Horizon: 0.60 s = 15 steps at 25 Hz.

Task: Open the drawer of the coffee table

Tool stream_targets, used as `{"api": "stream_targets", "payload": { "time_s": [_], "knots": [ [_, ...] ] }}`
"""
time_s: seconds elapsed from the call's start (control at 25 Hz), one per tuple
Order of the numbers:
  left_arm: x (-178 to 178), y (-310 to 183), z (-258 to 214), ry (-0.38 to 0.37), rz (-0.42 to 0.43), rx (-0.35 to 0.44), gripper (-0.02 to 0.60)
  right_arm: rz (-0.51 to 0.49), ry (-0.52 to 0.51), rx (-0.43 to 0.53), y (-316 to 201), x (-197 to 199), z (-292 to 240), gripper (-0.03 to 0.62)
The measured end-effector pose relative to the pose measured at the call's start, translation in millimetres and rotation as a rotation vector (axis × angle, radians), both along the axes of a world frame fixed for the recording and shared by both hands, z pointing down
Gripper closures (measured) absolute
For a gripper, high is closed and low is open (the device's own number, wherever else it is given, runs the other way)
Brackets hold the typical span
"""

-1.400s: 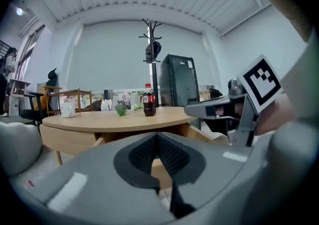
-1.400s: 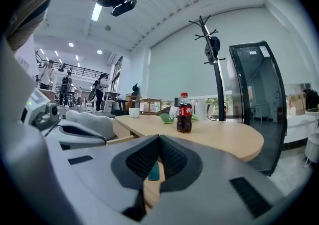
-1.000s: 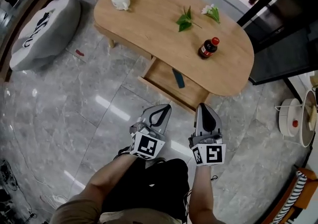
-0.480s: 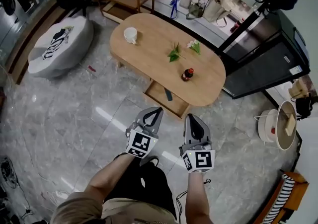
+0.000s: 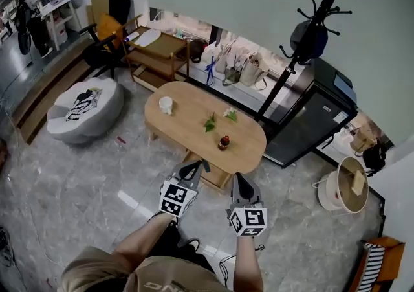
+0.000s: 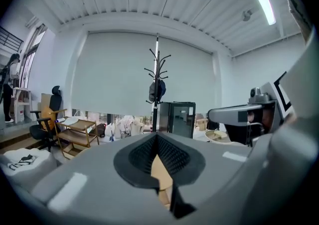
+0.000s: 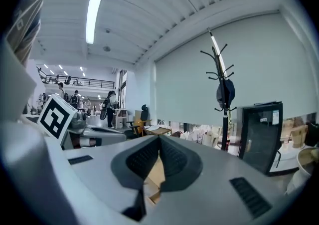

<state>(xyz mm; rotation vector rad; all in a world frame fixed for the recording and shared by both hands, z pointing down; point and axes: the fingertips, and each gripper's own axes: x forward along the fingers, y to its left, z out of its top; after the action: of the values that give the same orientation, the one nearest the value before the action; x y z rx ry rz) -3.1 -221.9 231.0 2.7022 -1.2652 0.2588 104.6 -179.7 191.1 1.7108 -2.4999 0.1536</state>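
— Fingers (image 6: 174, 156) in the left gripper view: state?
— Left gripper (image 6: 157, 136): ribbed black pads pressed together, nothing between them. It looks roughly level across the room at a black coat stand (image 6: 157, 84). A sliver of pale wood shows beneath the pads. Whether that is bench or drawer cannot be told.
— Right gripper view?
— Right gripper (image 7: 159, 139): pads likewise pressed together and empty.
— Head view: where is the task's thing?
— Both grippers are held side by side in front of the person, high above the grey marble floor (image 5: 77, 180). The pale wooden drawer (image 5: 216, 178) shows between them, far below and well apart from both. It stands out from under the near long edge of the oval pale-wood bench (image 5: 187, 116).
— Orientation?
— Front panel faces the person. The long axis lies parallel to the bench's long axis, upper left to lower right in the picture. Travel is square to that, toward the person.
— Procedure?
— Judged from this, the drawer is already open and the step in hand is standing clear. Hold both pairs of fingers shut, away from the bench. If more opening is wanted, descend, take the front panel at mid-width and pull straight along the travel line. An off-centre pull may rack it.
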Motion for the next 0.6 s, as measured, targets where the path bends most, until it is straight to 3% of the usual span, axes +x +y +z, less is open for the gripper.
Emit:
{"api": "stream_targets", "payload": {
  "time_s": [0.2,0.48,0.6],
  "knots": [
    [0,11,-46,0.029,0.012,0.024,0.588,0.021,0.013,0.053,21,6,-51,0.588],
    [4,16,-116,0.044,0.046,0.164,0.588,-0.012,0.004,0.135,30,8,-84,0.588],
    [2,16,-124,0.072,0.029,0.166,0.588,-0.015,0.014,0.152,33,12,-100,0.588]
  ]
}}
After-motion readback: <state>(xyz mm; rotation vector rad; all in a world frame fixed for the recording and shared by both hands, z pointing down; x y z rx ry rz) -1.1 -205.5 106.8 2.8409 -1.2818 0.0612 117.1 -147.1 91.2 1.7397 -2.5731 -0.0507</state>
